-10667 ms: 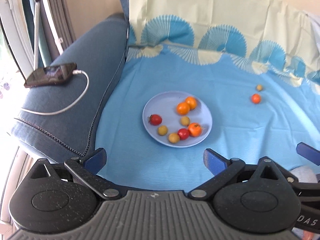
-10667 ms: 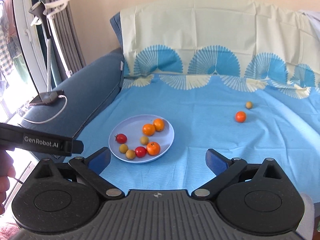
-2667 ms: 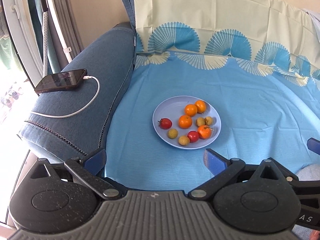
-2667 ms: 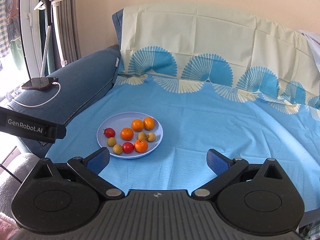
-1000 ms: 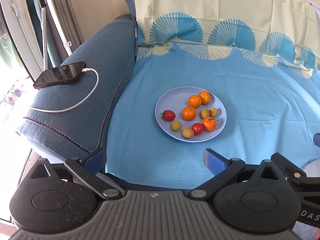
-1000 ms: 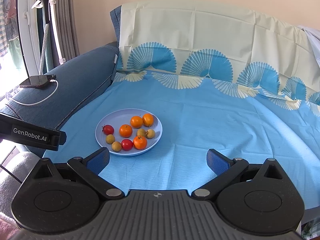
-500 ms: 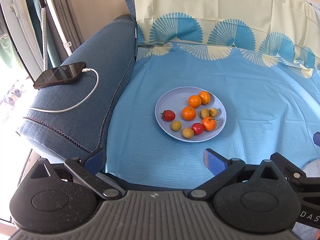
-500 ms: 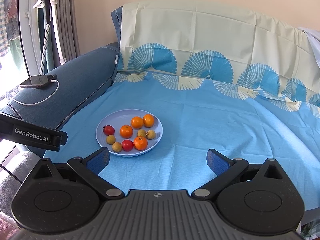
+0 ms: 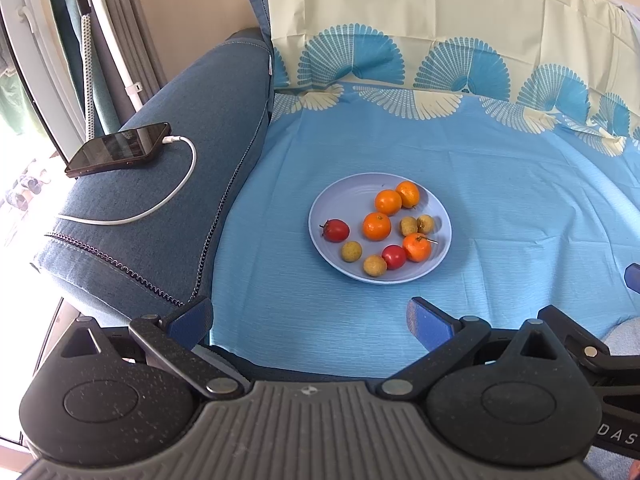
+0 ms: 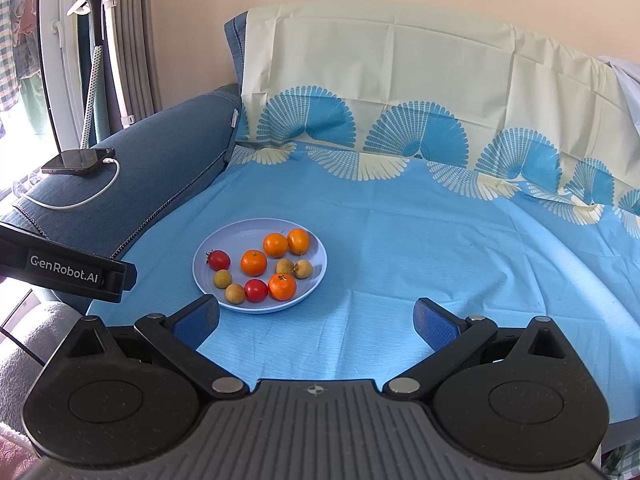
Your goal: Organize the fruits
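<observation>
A pale blue plate (image 9: 348, 194) (image 10: 232, 236) lies on the blue cloth and holds several small fruits: orange mandarins (image 9: 376, 226) (image 10: 253, 262), red cherry tomatoes (image 9: 337, 230) (image 10: 219, 260) and yellow-brown longans (image 9: 351, 251) (image 10: 223, 279). My left gripper (image 9: 310, 318) hangs open above the cloth's near edge, short of the plate, with nothing between its fingers. My right gripper (image 10: 316, 320) is open too, empty, just in front of the plate and a little to its right. No loose fruit shows on the cloth.
A dark blue sofa armrest (image 9: 168, 168) (image 10: 160, 160) on the left carries a phone (image 9: 118, 148) (image 10: 78, 160) on a white cable. The patterned cloth (image 10: 440, 240) covers the seat and backrest. A white stand (image 10: 100, 40) is by the window.
Over the last second almost nothing moved; both grippers only drifted slightly. Since 10.7 s ago the two loose fruits on the cloth at the right have gone and the plate holds two more.
</observation>
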